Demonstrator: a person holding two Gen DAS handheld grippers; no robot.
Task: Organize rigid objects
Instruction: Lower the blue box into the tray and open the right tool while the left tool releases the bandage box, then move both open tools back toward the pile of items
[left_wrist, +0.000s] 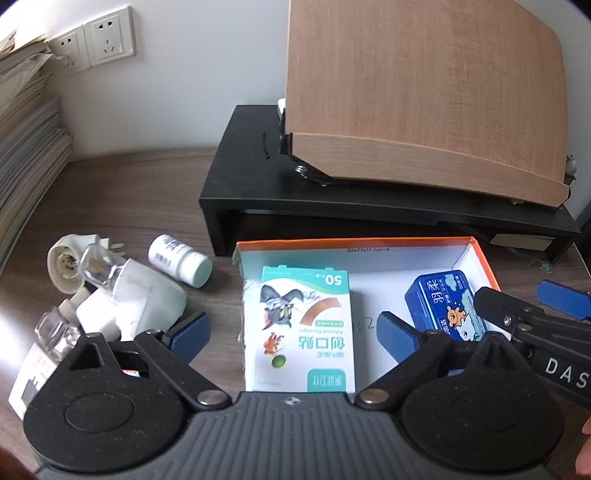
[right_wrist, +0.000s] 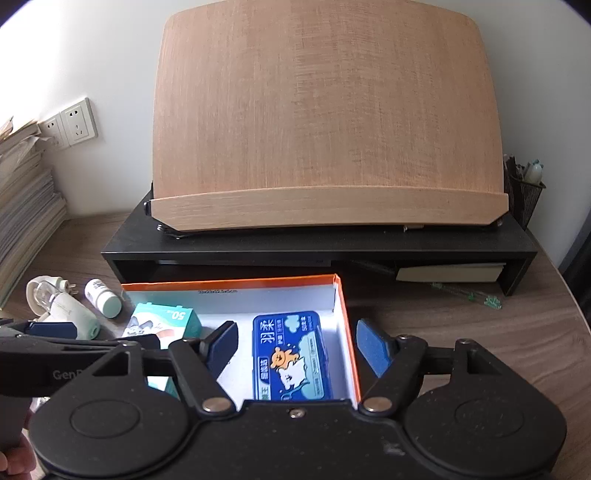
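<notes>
1. Far left: stack of papers (left_wrist: 26, 122) against the wall, wall sockets (left_wrist: 92, 40) above it.
2. Left on the wooden desk (left_wrist: 129, 192): a clutter of white plug-in devices (left_wrist: 136, 295) with small glass bottles (left_wrist: 55, 332), all touching or overlapping. A white pill bottle (left_wrist: 181, 260) lies on its side just beside them, outside the box.
3. Left gripper (left_wrist: 295, 332): jaws wide apart, nothing pinched. Bandage box (left_wrist: 306, 328) sits between the blue pads, none touching it. It leans over the left wall of the orange-rimmed cardboard box (left_wrist: 480, 254), partly inside.
4. Middle: blue tin (right_wrist: 290, 356) with a cartoon bear lies flat on the white box floor, near the right wall.
5. Right gripper (right_wrist: 295, 350): jaws spread wide, tin between the pads but apart from both; right pad hangs outside the box wall. Not gripping.
6. Behind the box: black monitor riser (right_wrist: 258, 251) carrying a tilted wooden board (right_wrist: 325, 110).
7. Far right: black mesh pen holder (right_wrist: 524, 195) on the riser's end; thin pens (right_wrist: 469, 295) lying on the desk in front.
</notes>
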